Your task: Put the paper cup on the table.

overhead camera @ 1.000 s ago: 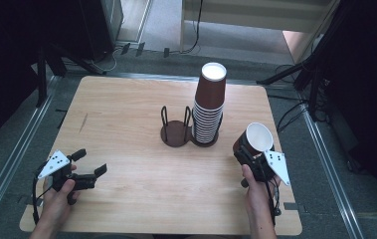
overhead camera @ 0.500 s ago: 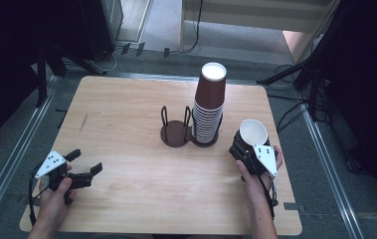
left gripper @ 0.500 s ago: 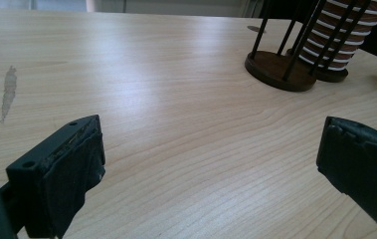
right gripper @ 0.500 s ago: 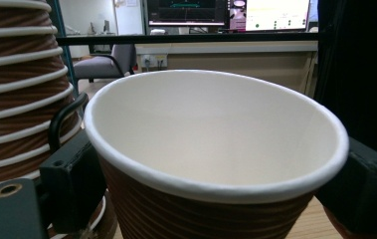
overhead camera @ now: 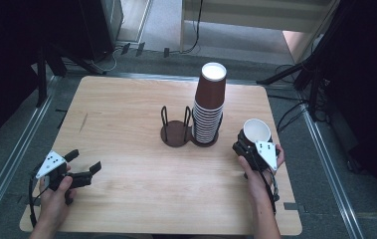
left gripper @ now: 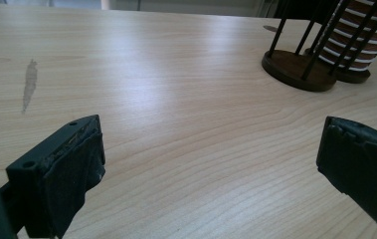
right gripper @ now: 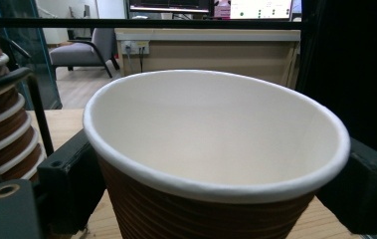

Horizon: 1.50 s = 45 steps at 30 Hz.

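Note:
A brown paper cup [overhead camera: 256, 130] [right gripper: 216, 164] with a white inside stands mouth up near the table's right edge, and my right gripper [overhead camera: 252, 144] [right gripper: 216, 199] is shut on its sides. A tall stack of brown cups [overhead camera: 210, 102] [left gripper: 362, 35] sits in one half of a dark wire cup holder [overhead camera: 176, 130] [left gripper: 300, 64] at mid-table; the holder's other half is bare. At the front left my left gripper [overhead camera: 82, 167] [left gripper: 216, 179] rests low over the bare wooden table [overhead camera: 126, 114], open with nothing between its jaws.
Metal rails run along both sides of the table. Dark stands and cables sit on the floor beyond the far edge. The stack and holder stand just left of the held cup.
My right gripper has carried the cup forward and left, closer to the stack. The left gripper has barely shifted.

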Motion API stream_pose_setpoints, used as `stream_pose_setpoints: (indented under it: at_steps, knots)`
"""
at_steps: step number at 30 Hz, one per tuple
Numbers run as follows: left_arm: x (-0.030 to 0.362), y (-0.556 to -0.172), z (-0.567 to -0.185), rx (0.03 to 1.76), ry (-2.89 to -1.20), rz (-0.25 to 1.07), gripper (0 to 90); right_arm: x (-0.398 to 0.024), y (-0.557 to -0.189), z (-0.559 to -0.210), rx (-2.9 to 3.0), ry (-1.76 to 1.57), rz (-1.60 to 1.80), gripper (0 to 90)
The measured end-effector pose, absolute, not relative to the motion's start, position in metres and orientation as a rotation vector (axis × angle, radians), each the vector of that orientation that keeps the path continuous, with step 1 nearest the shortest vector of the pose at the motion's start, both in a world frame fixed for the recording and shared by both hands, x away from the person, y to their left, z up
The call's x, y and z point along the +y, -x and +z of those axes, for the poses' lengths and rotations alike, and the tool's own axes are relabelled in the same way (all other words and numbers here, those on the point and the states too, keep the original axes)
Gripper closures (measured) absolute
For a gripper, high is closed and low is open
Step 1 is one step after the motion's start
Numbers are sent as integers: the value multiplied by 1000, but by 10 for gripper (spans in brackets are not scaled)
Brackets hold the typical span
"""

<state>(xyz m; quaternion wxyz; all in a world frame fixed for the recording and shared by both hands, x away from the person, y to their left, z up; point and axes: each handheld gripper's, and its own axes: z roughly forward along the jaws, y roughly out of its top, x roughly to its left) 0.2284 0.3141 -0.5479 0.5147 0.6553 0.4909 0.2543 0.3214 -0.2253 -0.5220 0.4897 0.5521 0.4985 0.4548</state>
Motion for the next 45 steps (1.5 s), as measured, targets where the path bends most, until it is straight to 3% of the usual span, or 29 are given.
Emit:
stream_pose_setpoints:
  at_steps: [9, 25, 32, 45]
  knots:
    - [308, -227, -550, 1181, -1592, 674, 0, -229, -330, -525, 1212, -1351, 1106, 101]
    - [309, -227, -551, 1176, -1578, 655, 0, -231, -335, -536, 1290, -1353, 1055, 82]
    - [311, -228, -551, 1177, -1577, 641, 0, -232, -333, -535, 1342, -1352, 1056, 0]
    - [312, -228, -551, 1181, -1558, 627, 0, -236, -322, -523, 1397, -1367, 1123, 0]
